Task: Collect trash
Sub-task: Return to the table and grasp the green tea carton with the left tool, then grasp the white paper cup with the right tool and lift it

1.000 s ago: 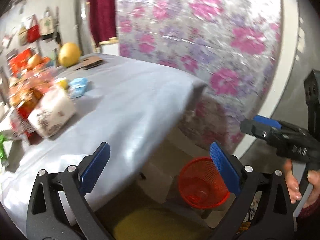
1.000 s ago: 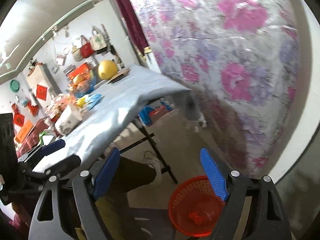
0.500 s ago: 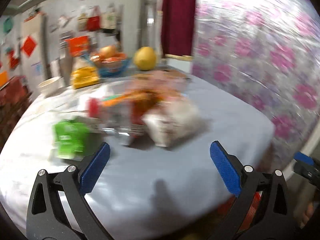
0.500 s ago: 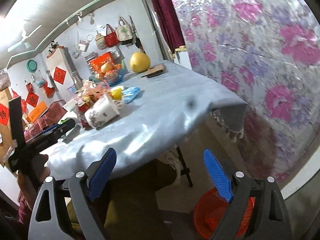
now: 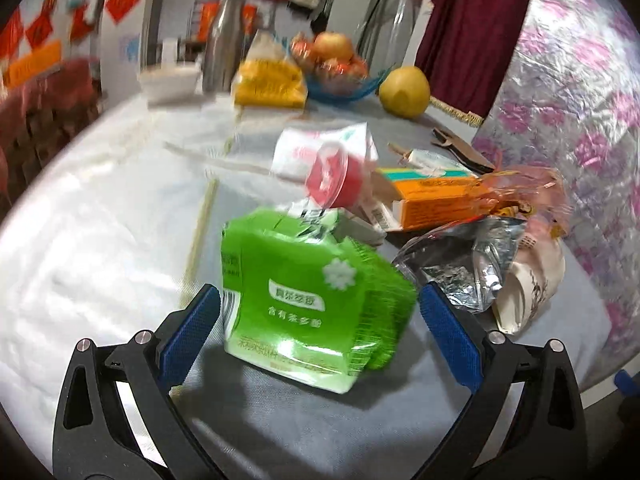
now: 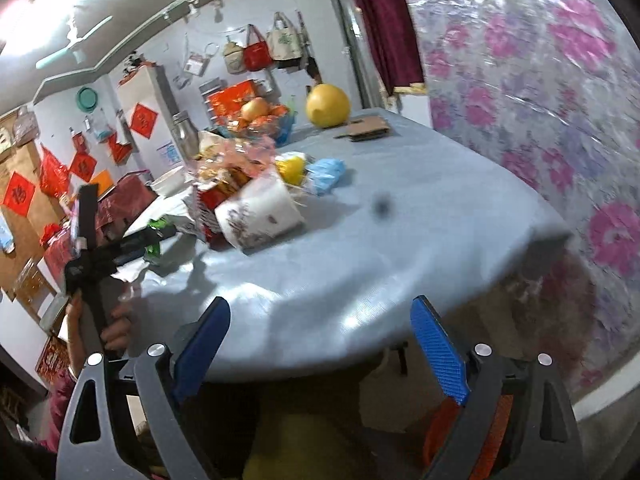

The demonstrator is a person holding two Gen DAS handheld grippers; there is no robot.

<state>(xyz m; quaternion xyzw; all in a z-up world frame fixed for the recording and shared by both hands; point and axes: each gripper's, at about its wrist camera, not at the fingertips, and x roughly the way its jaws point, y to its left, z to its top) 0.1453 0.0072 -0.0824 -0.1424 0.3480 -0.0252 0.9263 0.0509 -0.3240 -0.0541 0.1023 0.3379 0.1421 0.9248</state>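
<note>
The left gripper (image 5: 316, 320) hangs over the counter (image 5: 100, 240) with its fingers (image 5: 188, 330) spread wide on either side of a green packet (image 5: 308, 292); the blue pads do not seem to press on it. Behind the packet lie a red cup (image 5: 332, 178), an orange box (image 5: 436, 200), a crumpled foil bag (image 5: 460, 268) and a paper cup (image 5: 532, 280). The right gripper (image 6: 320, 348) hovers at the counter's edge, its fingers having just opened wide and grasping nothing, above an orange basket (image 6: 496, 432) on the floor.
</note>
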